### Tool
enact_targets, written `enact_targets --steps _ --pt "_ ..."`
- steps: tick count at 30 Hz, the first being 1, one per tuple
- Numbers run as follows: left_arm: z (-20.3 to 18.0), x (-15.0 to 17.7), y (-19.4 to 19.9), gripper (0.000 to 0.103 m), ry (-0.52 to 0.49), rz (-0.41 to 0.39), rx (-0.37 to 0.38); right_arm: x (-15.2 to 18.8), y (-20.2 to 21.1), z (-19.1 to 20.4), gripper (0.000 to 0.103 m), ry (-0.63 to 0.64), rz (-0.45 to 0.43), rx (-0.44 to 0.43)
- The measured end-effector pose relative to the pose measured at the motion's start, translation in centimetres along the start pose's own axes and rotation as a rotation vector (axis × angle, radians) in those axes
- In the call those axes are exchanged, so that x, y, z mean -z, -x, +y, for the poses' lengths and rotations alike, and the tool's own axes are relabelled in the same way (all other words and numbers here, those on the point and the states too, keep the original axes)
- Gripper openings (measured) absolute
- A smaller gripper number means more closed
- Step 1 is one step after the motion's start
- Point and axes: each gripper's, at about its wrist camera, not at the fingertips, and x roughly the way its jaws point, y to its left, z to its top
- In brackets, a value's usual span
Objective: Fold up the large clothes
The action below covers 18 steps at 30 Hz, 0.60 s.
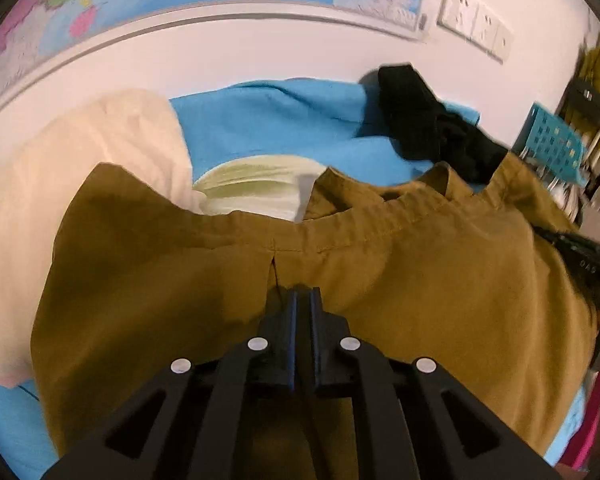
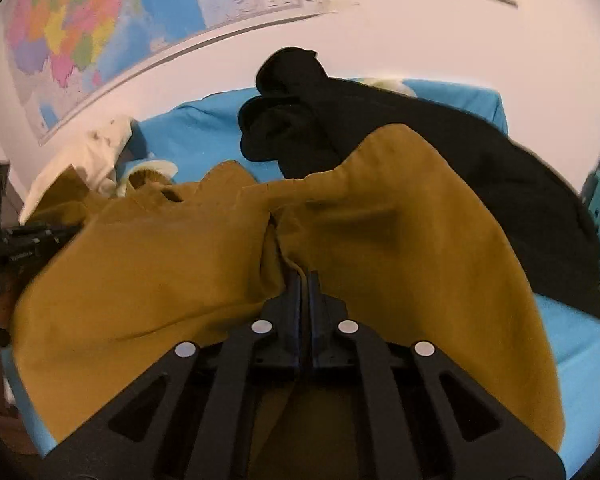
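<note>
A large mustard-brown garment (image 1: 400, 300) lies spread over a blue-covered surface (image 1: 284, 120), with its hem seam running across the left wrist view. My left gripper (image 1: 305, 294) is shut on a pinch of this cloth just below the seam's slit. In the right wrist view the same garment (image 2: 400, 240) bunches into a fold, and my right gripper (image 2: 303, 278) is shut on it. The black body of the other tool shows at the right edge of the left wrist view (image 1: 580, 260) and at the left edge of the right wrist view (image 2: 32, 236).
A black garment (image 2: 400, 128) lies behind the mustard one. A cream garment (image 1: 80, 168) and a pale green-white one (image 1: 256, 188) sit at the left. A teal perforated basket (image 1: 552, 140) stands to the right. A white wall with a map (image 2: 100, 32) is close behind.
</note>
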Motion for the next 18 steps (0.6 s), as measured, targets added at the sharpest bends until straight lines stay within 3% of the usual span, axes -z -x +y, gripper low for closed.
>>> enact_targets --steps 1,2,3,7,13,16,18 --pt "0.1 0.0 0.3 0.027 0.006 -0.007 0.007 -0.3 0.3 0.2 0.022 -0.001 -0.005 -0.008" --pt "0.1 0.0 1.0 0.036 0.005 -0.026 -0.001 -0.4 0.8 0.2 0.034 -0.003 -0.019 0.002" --pt "-0.2 0.0 1.6 0.046 -0.01 -0.047 -0.006 -0.4 1.8 0.5 0.036 0.0 -0.047 0.002" --pt "-1.7 1.0 3.6 0.058 -0.088 -0.071 -0.026 -0.4 4.3 2.6 0.043 0.046 -0.106 -0.069" --pt "-2.3 2.1 2.2 0.058 -0.117 0.018 -0.039 0.3 3.2 6.1 0.048 0.128 -0.059 -0.171" --pt "-2.4 2.2 1.7 0.051 -0.119 0.016 -0.066 1.0 0.6 6.6 0.048 0.135 0.014 -0.151" --pt "-2.5 2.1 1.6 0.046 -0.128 0.016 -0.082 1.2 -0.1 6.5 0.048 0.14 0.013 -0.131"
